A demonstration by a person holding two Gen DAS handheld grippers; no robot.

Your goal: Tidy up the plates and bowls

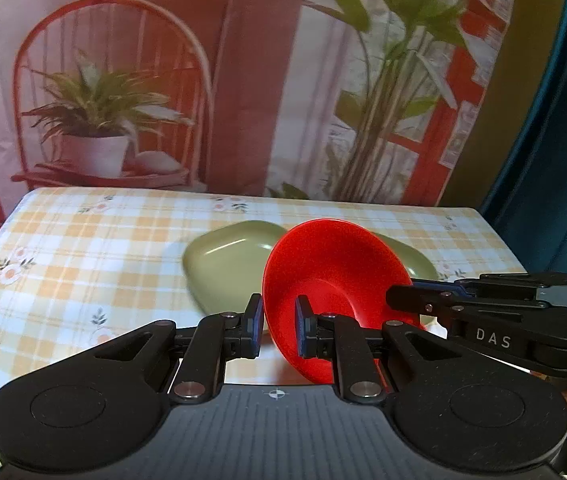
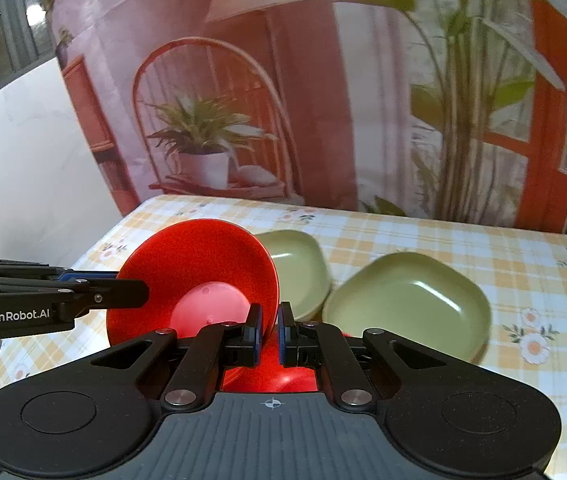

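gripping red plate (image 1: pixel 335 280) on edge, both tools, rim tilted upright

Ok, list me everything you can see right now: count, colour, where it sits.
red plate: one, red, held tilted on edge off the table, gripped at its rim from both sides
green dishes: two, pale green, rounded-square, side by side on the table behind the plate; the other one sits further back
tablecloth: one, yellow and white check with small flowers, covering the table
backdrop: one, printed scene of a chair, potted plants and red woodwork, behind the table
left gripper: one, black, shut on the plate's rim
right gripper: one, black, shut on the opposite rim
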